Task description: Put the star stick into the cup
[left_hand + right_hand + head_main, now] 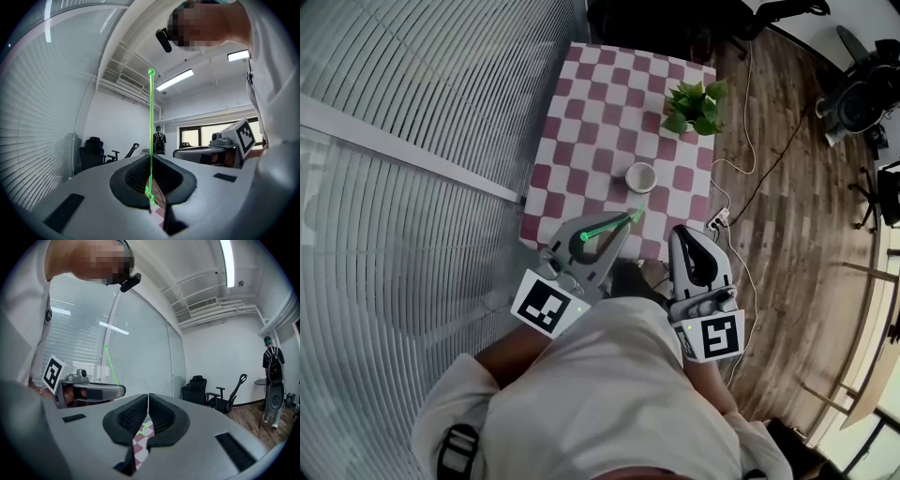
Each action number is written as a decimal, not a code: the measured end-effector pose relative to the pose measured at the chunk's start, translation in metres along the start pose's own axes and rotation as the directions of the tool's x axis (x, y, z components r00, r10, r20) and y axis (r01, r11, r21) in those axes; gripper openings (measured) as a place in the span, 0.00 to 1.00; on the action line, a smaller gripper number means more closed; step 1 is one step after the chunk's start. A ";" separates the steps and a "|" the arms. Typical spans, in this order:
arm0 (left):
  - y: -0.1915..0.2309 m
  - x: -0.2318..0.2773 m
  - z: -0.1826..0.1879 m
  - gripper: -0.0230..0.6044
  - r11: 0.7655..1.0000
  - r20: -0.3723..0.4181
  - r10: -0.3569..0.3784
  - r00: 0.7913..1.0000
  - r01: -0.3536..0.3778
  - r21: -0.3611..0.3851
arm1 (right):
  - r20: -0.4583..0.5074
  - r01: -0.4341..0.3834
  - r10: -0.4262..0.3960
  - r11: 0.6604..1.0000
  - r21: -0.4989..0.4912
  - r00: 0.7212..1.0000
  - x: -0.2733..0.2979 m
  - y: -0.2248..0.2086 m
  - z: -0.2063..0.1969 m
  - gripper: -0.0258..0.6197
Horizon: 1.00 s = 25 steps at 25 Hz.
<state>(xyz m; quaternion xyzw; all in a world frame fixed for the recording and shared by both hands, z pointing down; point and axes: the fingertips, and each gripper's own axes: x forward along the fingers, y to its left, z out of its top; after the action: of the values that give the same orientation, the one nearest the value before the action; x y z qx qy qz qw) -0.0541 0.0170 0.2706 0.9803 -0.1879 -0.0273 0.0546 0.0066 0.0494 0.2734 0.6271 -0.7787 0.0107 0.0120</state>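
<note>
Okay, left gripper (629, 221) pinching star stick (605, 229); right gripper (681, 232) closed, empty.
Light, likely whippy: hold near star end.

Green star stick (151, 117) upright, clamped between left gripper (152, 159) jaws.

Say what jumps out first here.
A bright green star stick stands out, clamped between the fingers of the left gripper by the near edge of a red-and-white checked table. On that table sit a white cup and, farther back on the right, a potted plant.
</note>
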 end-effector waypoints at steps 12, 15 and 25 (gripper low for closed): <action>0.018 0.074 0.000 0.10 1.000 -0.019 0.028 0.999 -0.028 0.003 | 0.001 -0.017 0.017 0.999 0.043 1.000 0.034 -0.071 0.002 0.09; 0.021 0.087 0.001 0.10 0.999 -0.021 0.033 0.999 -0.033 0.007 | -0.009 -0.036 0.037 0.999 0.018 0.999 0.037 -0.084 -0.003 0.09; 0.025 0.116 -0.001 0.10 0.998 -0.033 0.068 0.997 -0.068 0.013 | -0.007 -0.065 0.065 0.998 0.023 0.998 0.044 -0.115 -0.005 0.09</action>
<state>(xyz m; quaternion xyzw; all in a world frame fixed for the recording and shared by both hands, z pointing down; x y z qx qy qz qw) 0.0446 -0.0496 0.2705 0.9739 -0.2205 -0.0081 0.0528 0.1094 -0.0177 0.2798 0.6015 -0.7985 0.0223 0.0075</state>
